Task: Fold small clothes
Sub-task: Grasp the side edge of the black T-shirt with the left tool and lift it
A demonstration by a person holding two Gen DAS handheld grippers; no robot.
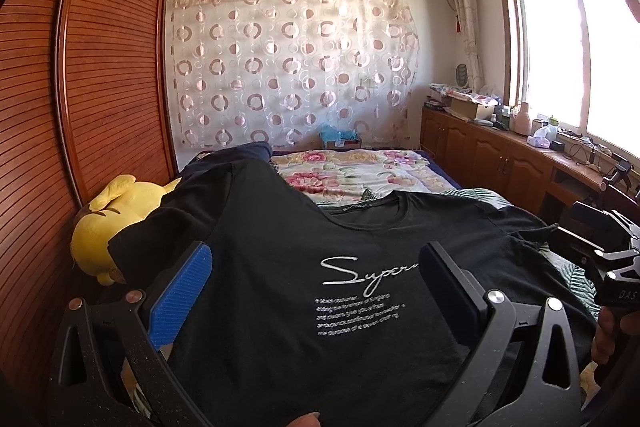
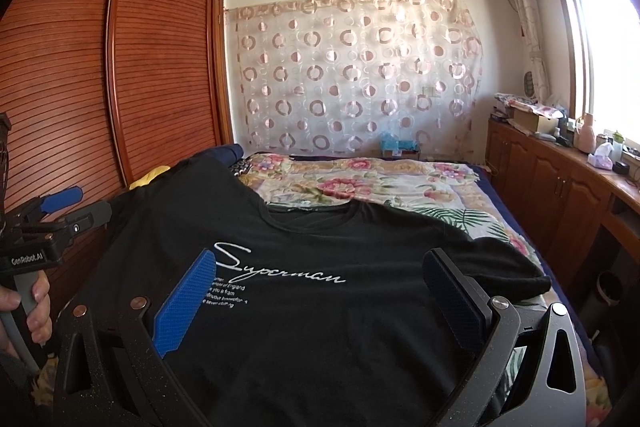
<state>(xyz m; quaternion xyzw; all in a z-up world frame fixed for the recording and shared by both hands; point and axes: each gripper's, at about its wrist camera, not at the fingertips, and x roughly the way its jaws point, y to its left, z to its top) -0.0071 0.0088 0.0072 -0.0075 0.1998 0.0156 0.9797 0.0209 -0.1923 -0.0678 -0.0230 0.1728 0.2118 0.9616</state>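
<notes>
A black T-shirt with white "Superman" lettering lies spread face up on the bed, collar away from me; it also shows in the right wrist view. My left gripper is open, its blue pads wide apart over the shirt's left chest, holding nothing. My right gripper is open too, its pads spread over the shirt's middle. The left gripper shows at the left edge of the right wrist view, and the right gripper at the right edge of the left wrist view.
A floral quilt covers the bed beyond the shirt. A yellow plush toy lies at the bed's left, against the wooden wardrobe. A wooden cabinet with clutter runs along the window wall on the right.
</notes>
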